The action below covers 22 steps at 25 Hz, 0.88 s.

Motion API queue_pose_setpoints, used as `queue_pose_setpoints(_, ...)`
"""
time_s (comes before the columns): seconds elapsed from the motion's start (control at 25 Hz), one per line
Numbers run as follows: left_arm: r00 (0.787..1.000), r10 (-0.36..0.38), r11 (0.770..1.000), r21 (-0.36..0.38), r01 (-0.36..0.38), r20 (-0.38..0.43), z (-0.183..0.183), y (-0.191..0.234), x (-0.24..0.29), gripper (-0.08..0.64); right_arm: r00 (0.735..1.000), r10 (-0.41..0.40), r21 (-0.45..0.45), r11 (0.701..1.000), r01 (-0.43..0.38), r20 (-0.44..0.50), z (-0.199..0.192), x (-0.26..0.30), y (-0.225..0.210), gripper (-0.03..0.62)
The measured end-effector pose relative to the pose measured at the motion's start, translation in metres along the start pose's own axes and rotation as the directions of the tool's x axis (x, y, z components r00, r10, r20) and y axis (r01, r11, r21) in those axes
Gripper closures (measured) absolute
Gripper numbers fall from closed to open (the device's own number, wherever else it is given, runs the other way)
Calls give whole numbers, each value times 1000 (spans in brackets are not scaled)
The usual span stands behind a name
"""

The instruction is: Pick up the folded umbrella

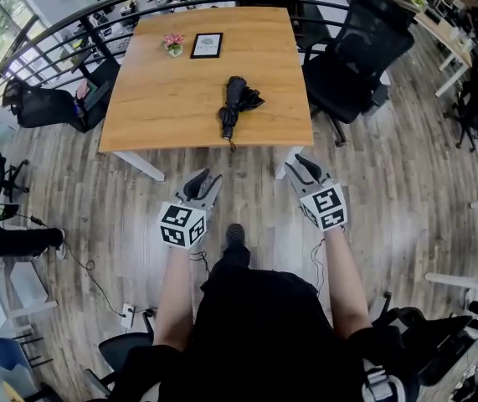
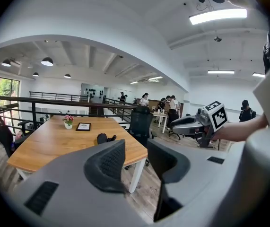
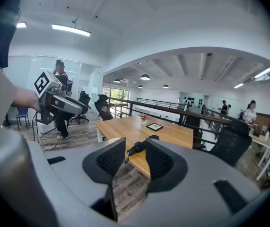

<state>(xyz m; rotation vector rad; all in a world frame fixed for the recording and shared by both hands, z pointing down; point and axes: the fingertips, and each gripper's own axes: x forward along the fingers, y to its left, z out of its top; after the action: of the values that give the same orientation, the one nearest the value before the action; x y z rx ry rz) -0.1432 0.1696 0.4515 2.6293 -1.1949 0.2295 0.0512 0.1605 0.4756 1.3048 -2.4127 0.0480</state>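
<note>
The folded black umbrella lies on the wooden table, near its front edge, handle end toward me. It shows small in the left gripper view and in the right gripper view. My left gripper and right gripper hover over the floor just short of the table, well apart from the umbrella. On both, the jaws stand open with nothing between them. In its own view the left gripper points at the table's corner. The right gripper points toward the umbrella.
A small pink flower pot and a framed card stand at the table's far side. A black office chair sits at the right of the table, a railing runs behind it, and a black bag lies at the left.
</note>
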Motion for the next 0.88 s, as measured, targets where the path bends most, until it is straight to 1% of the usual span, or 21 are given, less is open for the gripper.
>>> queue_pose_setpoints(0.04, 1000, -2, 1000, 1, 2, -1, 1, 1, 1, 394, 1000, -1, -2, 1000, 1, 3, 1, 1, 0, 431)
queue_pose_setpoints(0.12, 1000, -10, 1000, 1, 10, 2, 4, 3, 3, 372, 1000, -6, -4, 1000, 6, 13, 5, 4, -2, 406)
queue_pose_setpoints(0.2, 1000, -23, 1000, -2, 23, 10, 6, 4, 5, 345, 1000, -15, -10, 1000, 15, 20, 8, 6, -3, 347)
queue_pose_setpoints(0.24, 1000, -26, 1000, -2, 26, 16, 8, 6, 6, 322, 1000, -21, -14, 1000, 21, 24, 10, 7, -3, 335)
queue_pose_setpoints(0.36, 999, -29, 1000, 7, 28, 21, 9, 14, 10, 297, 999, -33, -21, 999, 34, 31, 17, 14, -3, 295)
queue_pose_setpoints(0.48, 999, -28, 999, 25, 28, 18, 11, 23, 15, 276, 999, -25, -26, 999, 27, 39, 21, 22, 0, 267)
queue_pose_setpoints(0.56, 999, -33, 999, 38, 33, 14, 12, 28, 19, 275, 999, -15, -25, 1000, 16, 48, 23, 26, 2, 249)
queue_pose_setpoints(0.72, 999, -43, 998, 43, 43, 5, 12, 39, 28, 273, 999, -20, -17, 1000, 21, 41, 25, 35, 2, 241)
queue_pose_setpoints(0.88, 999, -48, 998, 36, 48, 6, 17, 55, 34, 273, 999, -42, 4, 999, 42, 33, 25, 50, -5, 242)
